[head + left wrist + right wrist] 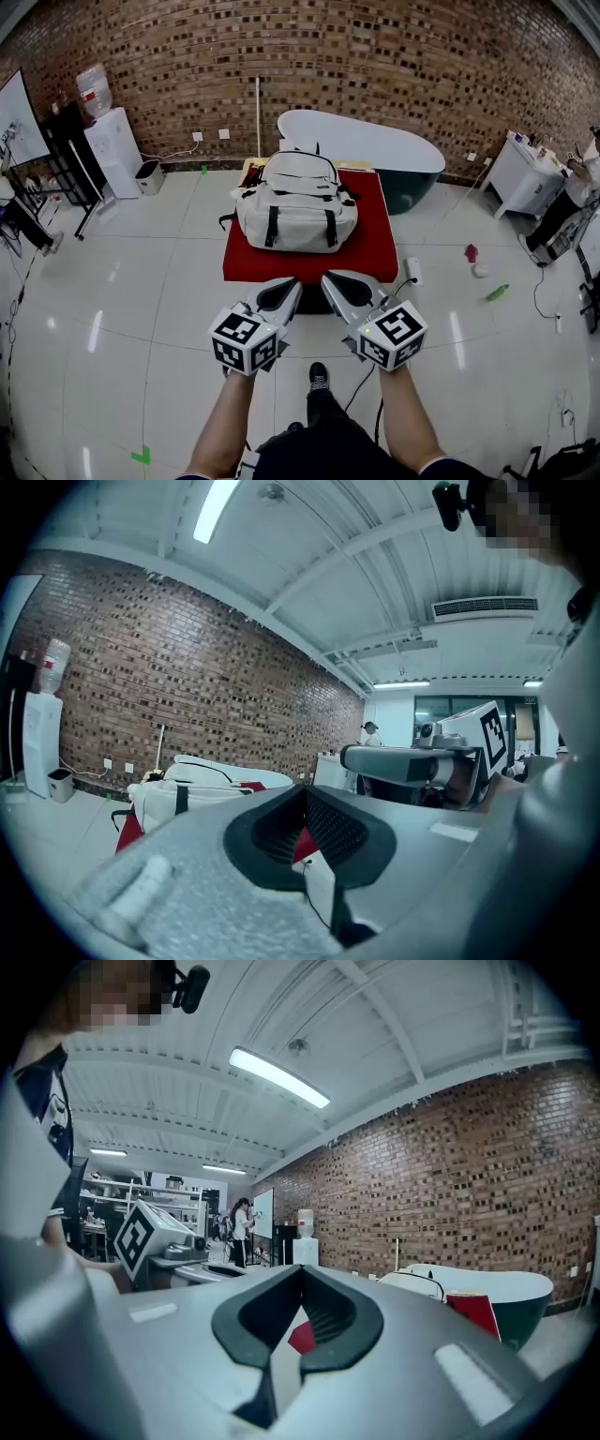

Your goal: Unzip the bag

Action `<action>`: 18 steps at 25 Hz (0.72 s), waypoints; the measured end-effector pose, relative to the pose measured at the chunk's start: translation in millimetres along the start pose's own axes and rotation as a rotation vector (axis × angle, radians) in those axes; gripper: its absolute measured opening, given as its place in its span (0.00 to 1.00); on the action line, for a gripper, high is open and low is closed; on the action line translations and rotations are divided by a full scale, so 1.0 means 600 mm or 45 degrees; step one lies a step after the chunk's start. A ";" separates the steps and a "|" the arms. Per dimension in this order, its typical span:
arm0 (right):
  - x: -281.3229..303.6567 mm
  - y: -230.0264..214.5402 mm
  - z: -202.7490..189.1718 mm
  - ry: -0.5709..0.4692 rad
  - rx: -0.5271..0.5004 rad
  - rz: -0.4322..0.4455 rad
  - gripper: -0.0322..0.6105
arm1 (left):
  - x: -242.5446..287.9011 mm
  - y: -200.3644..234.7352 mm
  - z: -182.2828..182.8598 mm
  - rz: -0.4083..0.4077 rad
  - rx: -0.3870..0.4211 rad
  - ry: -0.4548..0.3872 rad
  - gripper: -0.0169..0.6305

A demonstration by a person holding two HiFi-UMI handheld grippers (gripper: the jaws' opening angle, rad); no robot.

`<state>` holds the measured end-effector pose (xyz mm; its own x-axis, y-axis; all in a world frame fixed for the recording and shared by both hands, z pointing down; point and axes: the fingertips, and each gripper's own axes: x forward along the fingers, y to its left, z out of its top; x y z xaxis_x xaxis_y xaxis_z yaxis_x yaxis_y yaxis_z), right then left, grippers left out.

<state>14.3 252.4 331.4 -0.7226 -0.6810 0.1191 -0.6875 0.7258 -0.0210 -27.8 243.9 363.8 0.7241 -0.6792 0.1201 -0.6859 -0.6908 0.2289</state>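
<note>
A white backpack (296, 202) with black straps lies on a low red table (375, 255) in the middle of the room. The left gripper view shows the backpack (178, 797) far ahead at the left, and the right gripper view shows it (420, 1284) at the right. My left gripper (281, 296) and my right gripper (347, 289) hang side by side over the floor, short of the table's near edge and apart from the bag. Both are shut with nothing between the jaws (305, 794) (302, 1269).
A white and dark green bathtub (375, 148) stands behind the table against the brick wall. A water dispenser (112, 141) and a whiteboard (19, 117) are at the left, a white cabinet (520, 173) at the right. Small bottles (497, 292) and cables lie on the tiled floor.
</note>
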 end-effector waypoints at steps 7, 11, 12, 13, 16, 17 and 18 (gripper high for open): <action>0.110 -0.135 0.007 -0.061 0.052 0.117 0.06 | 0.121 0.113 0.043 0.113 0.040 0.007 0.02; 0.168 -0.204 0.015 -0.073 0.085 0.209 0.06 | 0.182 0.169 0.073 0.182 0.053 0.021 0.02; 0.183 -0.219 0.017 -0.073 0.084 0.226 0.06 | 0.194 0.184 0.077 0.199 0.060 0.025 0.02; 0.198 -0.233 0.020 -0.073 0.082 0.242 0.06 | 0.204 0.201 0.081 0.218 0.066 0.029 0.02; 0.236 -0.265 0.021 -0.067 0.082 0.284 0.06 | 0.225 0.248 0.088 0.276 0.061 0.048 0.02; 0.248 -0.276 0.018 -0.059 0.080 0.292 0.06 | 0.231 0.263 0.089 0.294 0.057 0.053 0.02; 0.259 -0.288 0.016 -0.050 0.077 0.297 0.06 | 0.237 0.278 0.091 0.309 0.055 0.058 0.02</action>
<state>20.0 20.1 344.1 -0.8635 -0.5000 0.0653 -0.5043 0.8574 -0.1032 -43.0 18.5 366.4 0.5399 -0.8152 0.2098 -0.8417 -0.5196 0.1470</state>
